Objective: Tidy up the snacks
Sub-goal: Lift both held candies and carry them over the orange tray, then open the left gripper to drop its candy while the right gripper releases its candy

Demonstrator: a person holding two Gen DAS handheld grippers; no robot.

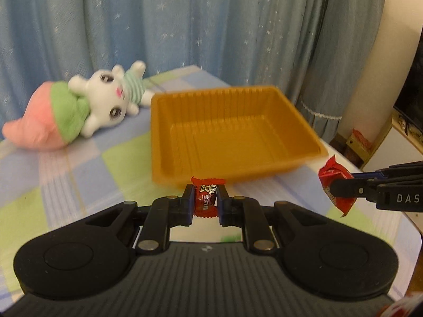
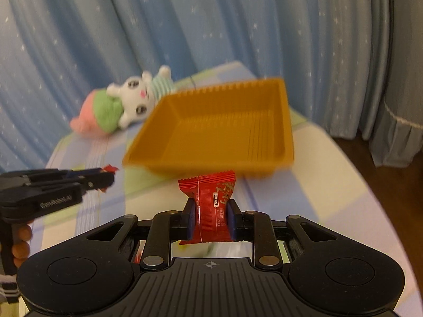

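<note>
A: What do we have in the left gripper [image 1: 205, 200]?

B: Its jaws are clamped on a small red candy [image 1: 207, 196]. We see the wrapper pinched between the two blue pads, its crimped top edge poking up just in front of the near wall of the orange tray [image 1: 169, 142].

A: And the right gripper [image 2: 211, 220]?

B: Clamped too, on a larger red snack packet [image 2: 211, 206]. The packet stands upright between the pads, its flared top reaching up to the tray's near rim as we look along the fingers. Whether it is over the tray or short of it, we cannot tell.

A: Is anything in the tray?

B: We see only its ribbed walls and flat floor. It sits on the checked tablecloth [image 1: 66, 174], which shows pastel blue, green and white squares.

A: Where do the two grippers stand relative to the tray?

B: Both are on its near side. In the left wrist view the right gripper comes in from the right, near the tray's near right corner, the red packet gripped at its tip. In the right wrist view the left gripper is to the left of the tray's near left corner, with a person's fingers [image 2: 21, 240] on its handle.

A: Anything beyond the tray?

B: A plush rabbit [image 1: 105, 100] lies on its side by the tray's far left corner, and a blue curtain [image 1: 185, 26] hangs behind.
</note>
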